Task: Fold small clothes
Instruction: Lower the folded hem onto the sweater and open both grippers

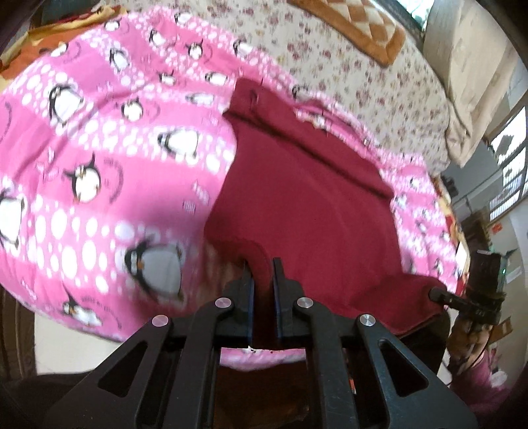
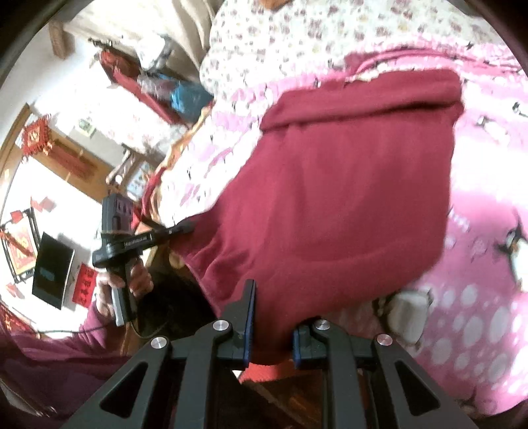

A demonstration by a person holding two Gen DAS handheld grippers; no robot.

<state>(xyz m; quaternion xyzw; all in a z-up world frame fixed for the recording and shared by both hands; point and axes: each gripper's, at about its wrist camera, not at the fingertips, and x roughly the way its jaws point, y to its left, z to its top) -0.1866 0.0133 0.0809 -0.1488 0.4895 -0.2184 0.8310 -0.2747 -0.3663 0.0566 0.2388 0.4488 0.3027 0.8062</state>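
A dark red knit garment (image 1: 297, 198) lies spread on a pink penguin blanket (image 1: 99, 148), its near edge lifted off the bed. My left gripper (image 1: 263, 274) is shut on that near edge, with red cloth pinched between the pads. In the same view my right gripper (image 1: 436, 293) pinches the garment's other near corner at the far right. In the right wrist view the garment (image 2: 330, 198) drapes over my right gripper (image 2: 274, 316), which is shut on its hem; one finger is buried under cloth. The left gripper (image 2: 186, 227), held by a hand (image 2: 138, 277), grips the edge at the left.
The pink blanket (image 2: 478, 313) covers a bed with a floral sheet (image 1: 379, 82) behind the garment. A brown checked cushion (image 1: 356, 26) and a beige pillow (image 1: 462, 66) lie at the far end. The bed's edge and room floor fall away beside the grippers.
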